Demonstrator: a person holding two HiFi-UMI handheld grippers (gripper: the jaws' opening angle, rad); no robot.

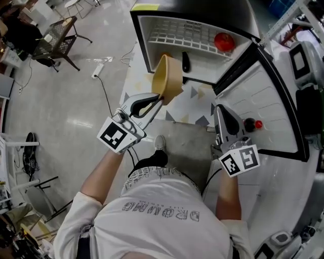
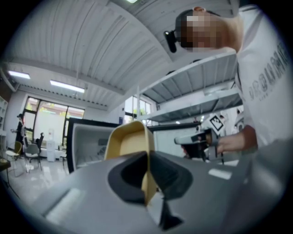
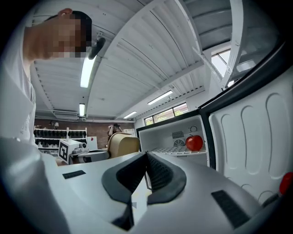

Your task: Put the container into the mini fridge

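Gripping tilted tan container (image 1: 169, 76) in left gripper (image 1: 159, 99) jaws, mini fridge (image 1: 202, 9) open, right gripper (image 1: 219, 109) jaws together

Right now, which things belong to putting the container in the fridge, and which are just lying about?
Job: container, gripped by the left gripper; fridge, door open; right gripper, shut and empty.
Lying about: red fruit inside the fridge; power strip; chair.

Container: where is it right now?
Head view, centre-left: the container is held by its rim in the left tongs, tilted, at the mouth of the open mini fridge.
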